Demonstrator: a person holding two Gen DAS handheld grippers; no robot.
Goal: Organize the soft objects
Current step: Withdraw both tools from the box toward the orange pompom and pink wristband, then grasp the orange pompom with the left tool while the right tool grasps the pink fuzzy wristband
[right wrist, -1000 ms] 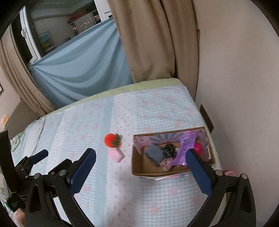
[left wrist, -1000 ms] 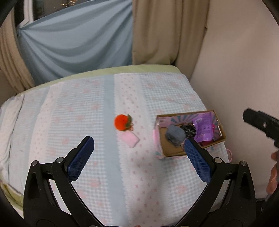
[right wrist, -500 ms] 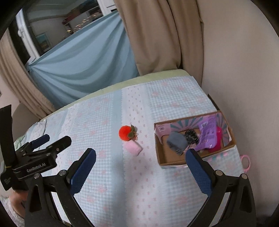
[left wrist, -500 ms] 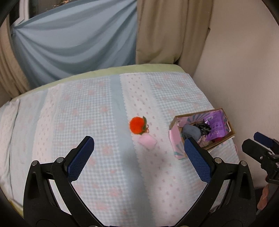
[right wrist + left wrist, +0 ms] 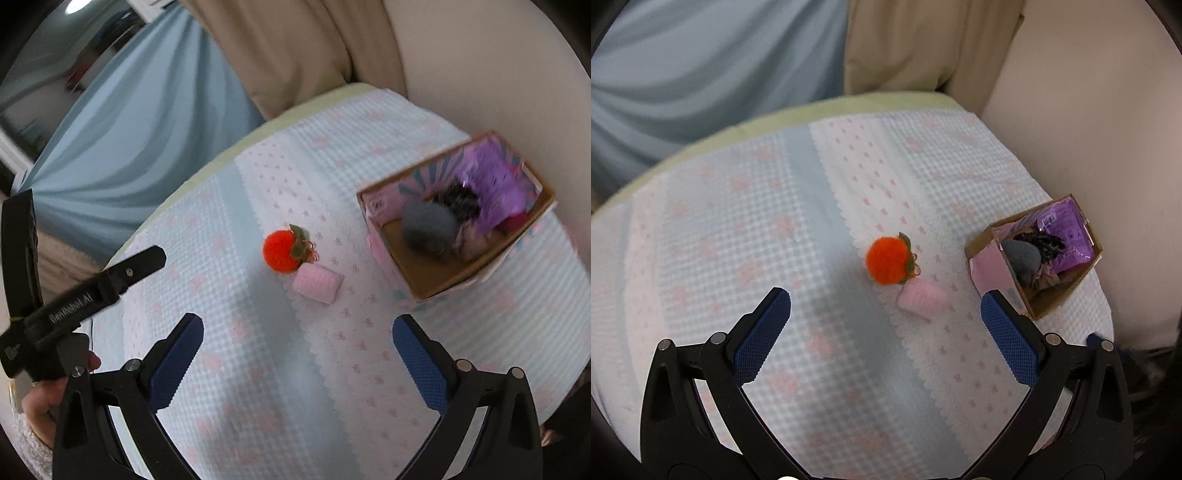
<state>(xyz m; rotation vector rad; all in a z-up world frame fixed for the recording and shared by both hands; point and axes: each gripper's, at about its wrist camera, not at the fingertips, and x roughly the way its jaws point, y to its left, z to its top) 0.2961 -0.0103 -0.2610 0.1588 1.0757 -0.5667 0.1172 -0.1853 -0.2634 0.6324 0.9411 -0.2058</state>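
Left gripper: the left gripper (image 5: 884, 325), black-framed with blue textured pads, hangs over the bed with its jaws spread wide and nothing between them.
Right gripper: the right gripper (image 5: 297, 343) has its jaws equally parted and empty, above the same stretch of cover.
Bed cover: a pale blue checked quilt (image 5: 775, 240) with pink bows and a white scalloped strip down the middle.
Orange toy: a fuzzy round orange plush fruit with a green leaf (image 5: 888, 260) lies on the white strip, ahead of both grippers.
Pink piece: a small soft pink knitted pad (image 5: 921, 299) touches the fruit's near side.
Box: an open cardboard box with pink printed sides (image 5: 991, 266) sits near the bed's right edge, well apart from the two loose items.
Box contents: a grey fluffy ball (image 5: 428, 227), a dark tangled item and a purple plastic packet (image 5: 493, 194); blurred in the right view.
Only in right view: the left gripper's black body (image 5: 79, 295) and the hand (image 5: 40, 406) holding it.
Only in left view: the box interior in sharper focus.
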